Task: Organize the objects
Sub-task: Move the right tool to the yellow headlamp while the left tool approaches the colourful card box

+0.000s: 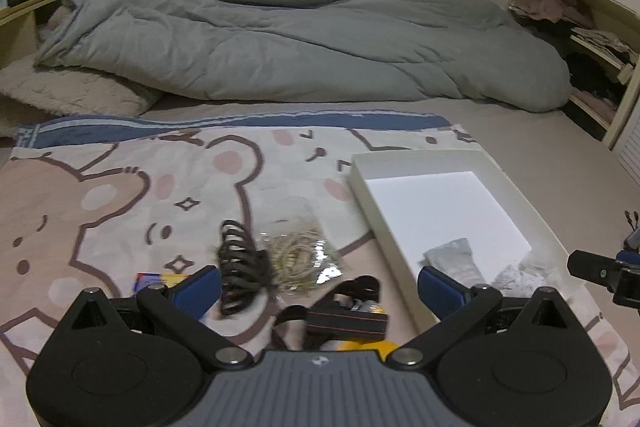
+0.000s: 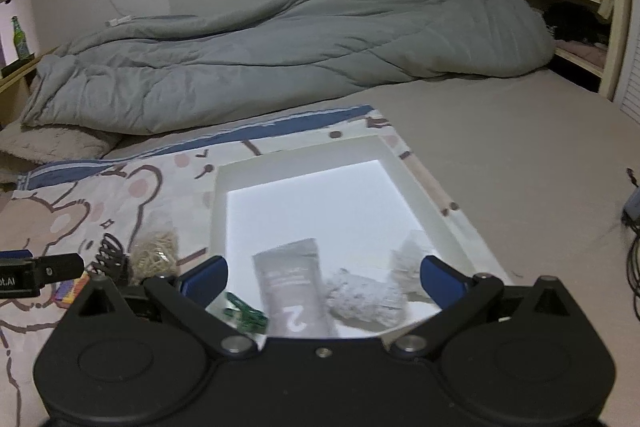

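The left gripper (image 1: 318, 285) is hanging spread wide over the hair claw (image 1: 240, 269), rubber bands (image 1: 298, 259) and strap (image 1: 348, 311) on the blanket (image 1: 120, 195). The right gripper (image 2: 322, 279), also spread and empty, is hovering above the box (image 2: 218, 211), where a grey sachet (image 2: 294, 283) is lying at 6 o'clock, a green clip (image 2: 244, 313) at 7.

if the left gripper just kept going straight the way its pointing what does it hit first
Probably the black strap bundle lying low between the open left gripper fingers, with the bag of rubber bands just beyond it. The black hair claw sits slightly left of that line. Depth is hard to judge in the fisheye view.
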`<act>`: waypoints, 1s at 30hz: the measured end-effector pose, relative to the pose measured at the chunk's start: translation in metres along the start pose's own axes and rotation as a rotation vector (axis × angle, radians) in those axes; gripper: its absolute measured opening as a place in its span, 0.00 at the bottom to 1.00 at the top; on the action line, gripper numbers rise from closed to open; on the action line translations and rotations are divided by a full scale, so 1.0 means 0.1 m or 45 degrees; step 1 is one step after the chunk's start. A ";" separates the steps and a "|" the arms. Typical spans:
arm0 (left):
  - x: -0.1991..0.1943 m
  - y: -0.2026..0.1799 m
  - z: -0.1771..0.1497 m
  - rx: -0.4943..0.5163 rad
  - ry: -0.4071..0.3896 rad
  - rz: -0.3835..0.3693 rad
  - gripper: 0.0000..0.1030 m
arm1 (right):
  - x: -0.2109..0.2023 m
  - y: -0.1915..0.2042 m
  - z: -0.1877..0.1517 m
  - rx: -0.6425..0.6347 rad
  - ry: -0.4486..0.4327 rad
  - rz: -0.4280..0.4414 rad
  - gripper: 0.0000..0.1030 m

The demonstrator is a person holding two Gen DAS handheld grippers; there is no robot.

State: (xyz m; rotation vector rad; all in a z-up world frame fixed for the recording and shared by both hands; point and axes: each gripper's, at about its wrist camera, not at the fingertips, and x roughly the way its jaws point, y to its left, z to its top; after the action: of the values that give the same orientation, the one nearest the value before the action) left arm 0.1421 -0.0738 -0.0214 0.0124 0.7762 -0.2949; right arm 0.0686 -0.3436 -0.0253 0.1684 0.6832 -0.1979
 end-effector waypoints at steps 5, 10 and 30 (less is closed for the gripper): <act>-0.05 0.24 -0.01 -0.038 -0.009 0.036 1.00 | 0.02 0.23 0.02 -0.015 -0.006 0.052 1.00; -0.10 0.45 -0.01 -0.067 -0.017 0.080 1.00 | 0.05 0.44 0.03 -0.038 -0.008 0.088 1.00; -0.25 0.88 -0.09 -0.060 -0.082 0.183 1.00 | 0.11 1.11 0.03 -0.159 -0.014 0.216 1.00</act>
State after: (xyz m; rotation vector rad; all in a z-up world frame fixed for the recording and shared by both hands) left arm 0.1428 0.0181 -0.0187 0.0138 0.7145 -0.1401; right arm 0.1044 -0.2381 -0.0203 0.1048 0.6647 0.0065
